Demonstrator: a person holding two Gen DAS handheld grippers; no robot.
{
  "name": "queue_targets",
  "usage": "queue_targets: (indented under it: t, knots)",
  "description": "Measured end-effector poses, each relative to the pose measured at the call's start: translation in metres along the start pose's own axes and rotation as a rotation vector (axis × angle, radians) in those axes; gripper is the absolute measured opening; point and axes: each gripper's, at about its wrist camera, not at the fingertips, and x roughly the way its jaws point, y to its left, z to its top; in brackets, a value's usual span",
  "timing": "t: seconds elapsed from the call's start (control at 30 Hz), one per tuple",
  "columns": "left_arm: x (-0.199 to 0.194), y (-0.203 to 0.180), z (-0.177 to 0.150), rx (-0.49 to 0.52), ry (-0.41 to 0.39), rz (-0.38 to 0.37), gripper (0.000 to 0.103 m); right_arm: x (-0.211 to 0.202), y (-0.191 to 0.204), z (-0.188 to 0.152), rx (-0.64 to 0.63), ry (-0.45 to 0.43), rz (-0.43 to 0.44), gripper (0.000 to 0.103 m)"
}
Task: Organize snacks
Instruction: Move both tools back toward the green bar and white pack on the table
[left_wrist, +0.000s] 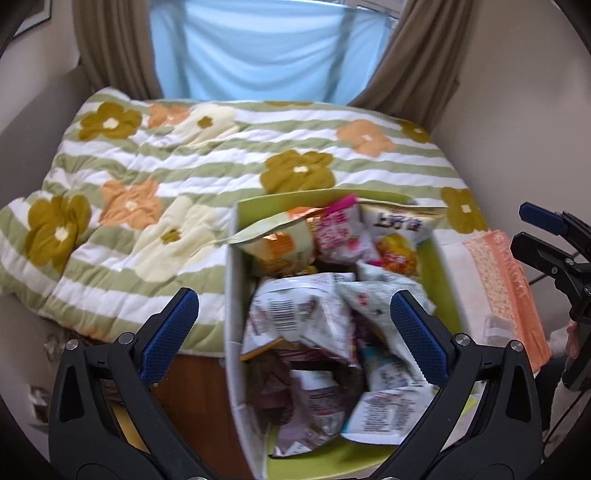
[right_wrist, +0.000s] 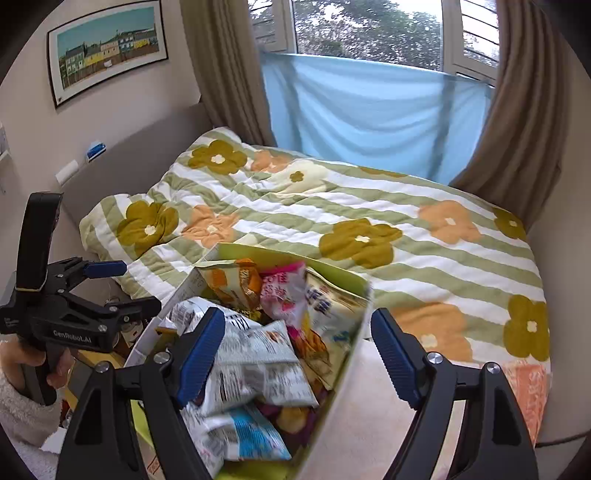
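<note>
A quilted bedspread (right_wrist: 332, 236) with green and white stripes and big olive, peach and cream flowers covers the bed, running back to brown curtains (right_wrist: 524, 103) and a pale blue cloth (right_wrist: 369, 110) hung across the lower window. On the wall hangs a framed print (right_wrist: 107, 44) of coloured houses. At the near edge of the bed stands an open cardboard box (left_wrist: 232, 295), pale outside and lime green inside, crammed with crinkly snack bags (left_wrist: 314, 306); most print is blurred, though 1 cream bag (left_wrist: 397, 221) shows blue Chinese characters and a white one bears a barcode. Beside the box lies a peach patterned packet (left_wrist: 506, 291), its far end cut off. The left gripper (left_wrist: 291, 332) hangs over the box with its 2 blue-padded fingers spread wide, nothing between the pads but the bags well below. The right gripper (right_wrist: 297, 350) has its jaws apart too, straddling the box's right wall without pinching it. "GenRobot.AI" reads on the left tool's black body, held by a hand (right_wrist: 48, 365) in a fleecy sleeve.
</note>
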Motion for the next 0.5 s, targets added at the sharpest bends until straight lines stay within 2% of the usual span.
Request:
queue_targets:
  t: [0.33, 0.5]
  knots:
    - [-0.035, -0.100, -0.025, 0.082, -0.044, -0.056, 0.103, -0.074, -0.073, -0.053, 0.074, 0.007, -0.115, 0.078]
    - [-0.033, -0.165, -0.053, 0.071, -0.018, -0.060, 0.103, -0.096, -0.111, -0.078, 0.072, 0.010, -0.115, 0.078]
